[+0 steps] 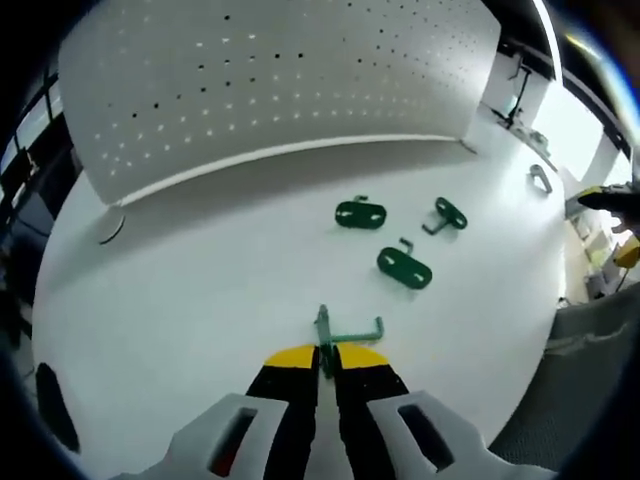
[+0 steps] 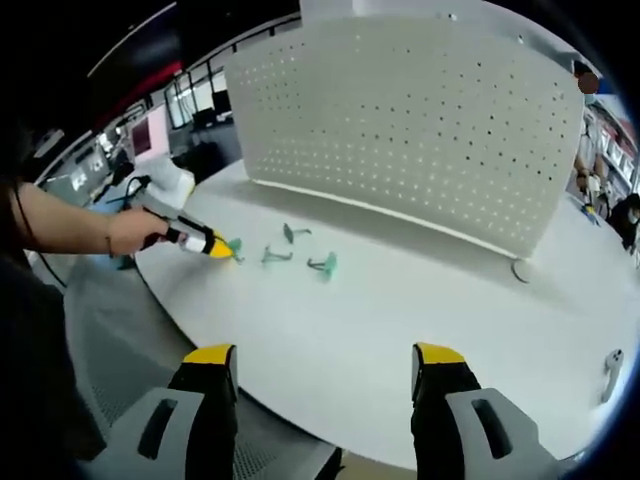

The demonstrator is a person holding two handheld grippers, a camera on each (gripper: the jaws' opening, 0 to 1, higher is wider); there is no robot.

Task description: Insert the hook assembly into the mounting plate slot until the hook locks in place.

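My left gripper point(image 1: 327, 356) is shut on a green hook assembly point(image 1: 350, 330), whose bar sticks out to the right just above the white table point(image 1: 200, 300). Three more green hooks point(image 1: 360, 213) point(image 1: 447, 214) point(image 1: 405, 267) lie on the table beyond it. The white perforated mounting plate point(image 1: 270, 80) stands upright at the far edge. In the right gripper view my right gripper point(image 2: 325, 368) is open with nothing between its jaws, far from the hooks point(image 2: 325, 264). There the left gripper point(image 2: 205, 243) is held by a hand point(image 2: 130, 230), with the plate point(image 2: 410, 110) behind.
A small white disc point(image 1: 110, 228) lies by the plate's foot, also in the right gripper view as the disc point(image 2: 520, 270). A grey metal hook point(image 1: 541, 178) rests near the table's edge. The table's curved front edge point(image 2: 250, 400) drops to a grey floor. Other people stand at the far right.
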